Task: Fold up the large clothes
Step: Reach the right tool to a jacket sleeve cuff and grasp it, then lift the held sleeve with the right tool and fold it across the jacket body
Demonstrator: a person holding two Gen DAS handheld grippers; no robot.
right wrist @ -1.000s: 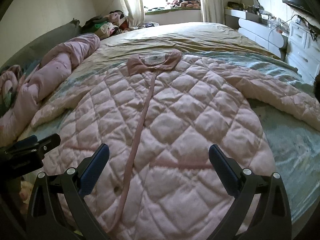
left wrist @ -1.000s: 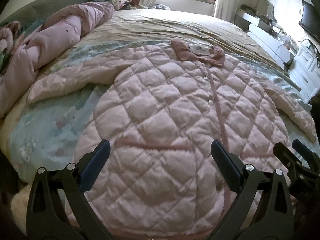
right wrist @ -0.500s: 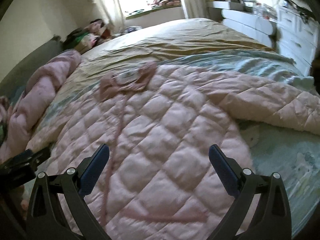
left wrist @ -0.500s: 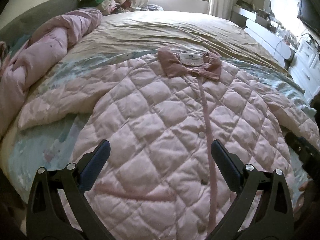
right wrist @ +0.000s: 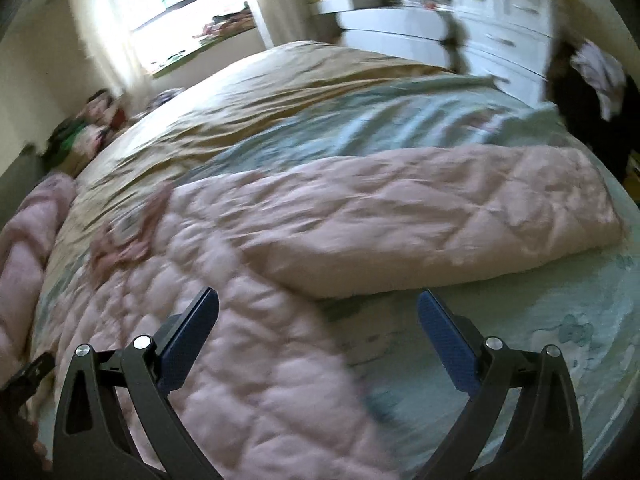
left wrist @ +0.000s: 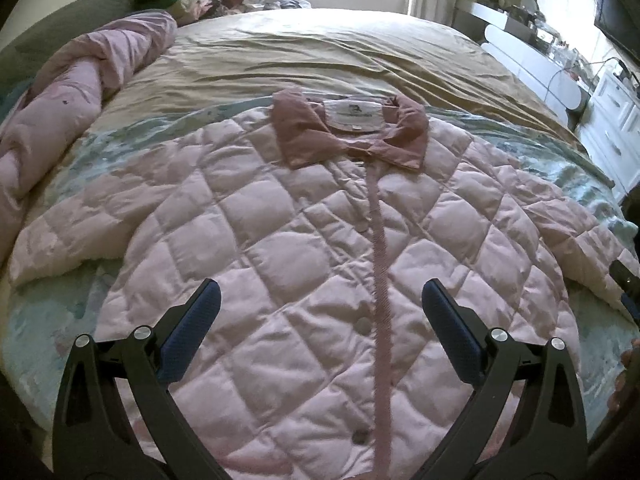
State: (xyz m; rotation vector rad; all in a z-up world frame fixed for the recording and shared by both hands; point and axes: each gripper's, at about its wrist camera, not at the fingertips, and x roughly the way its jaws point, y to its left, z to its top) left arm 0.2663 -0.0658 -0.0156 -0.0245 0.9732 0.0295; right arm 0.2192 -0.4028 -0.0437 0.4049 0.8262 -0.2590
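Note:
A large pink quilted jacket lies flat and buttoned on the bed, its darker pink collar at the far end and both sleeves spread outward. My left gripper hovers open above the lower front of the jacket, straddling the button strip, with nothing between its fingers. The right wrist view is blurred by motion. My right gripper is open above the jacket's right side, where its right sleeve stretches out across the pale blue sheet. Neither gripper touches the cloth.
The bed carries a tan cover at the far end and a pale blue sheet near me. A bunched pink duvet lies along the left edge. White drawers stand right of the bed; clothes pile by the window.
The left gripper moved forward up the jacket toward the collar. The right gripper swung right, from over the jacket body to the right sleeve. Both stayed open.

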